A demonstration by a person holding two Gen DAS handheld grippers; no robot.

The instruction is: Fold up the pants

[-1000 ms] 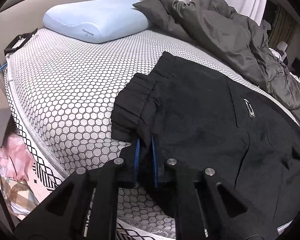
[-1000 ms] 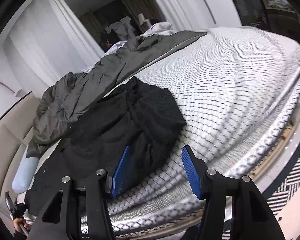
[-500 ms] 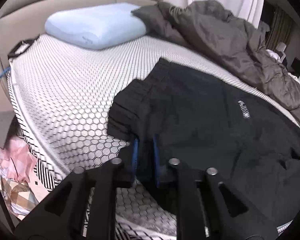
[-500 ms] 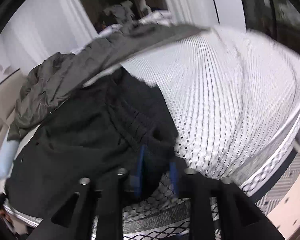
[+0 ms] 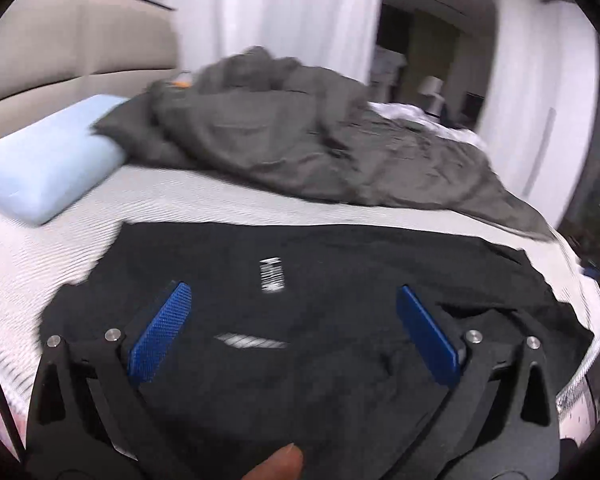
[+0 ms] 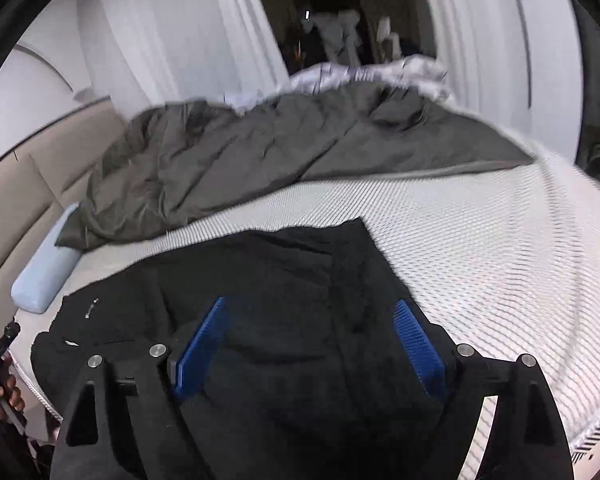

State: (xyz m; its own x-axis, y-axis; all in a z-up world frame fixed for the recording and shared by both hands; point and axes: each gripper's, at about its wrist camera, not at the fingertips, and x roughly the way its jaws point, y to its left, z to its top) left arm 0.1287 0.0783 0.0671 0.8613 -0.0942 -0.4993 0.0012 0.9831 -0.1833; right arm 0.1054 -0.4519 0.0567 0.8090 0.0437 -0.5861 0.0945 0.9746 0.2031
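Now both grippers wide over flat pants.

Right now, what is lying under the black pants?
The black pants lie flat on the patterned white mattress, which shows bare around them. Whatever lies beneath the fabric itself is covered. The grey duvet and blue pillow sit behind, apart from them.

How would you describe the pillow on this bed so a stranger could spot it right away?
Start at the beige headboard and look down onto the white mattress. The pillow lies there beside the grey duvet, whose edge overlaps one end. It is the only pale blue, smooth block; duvet and black pants are dark.
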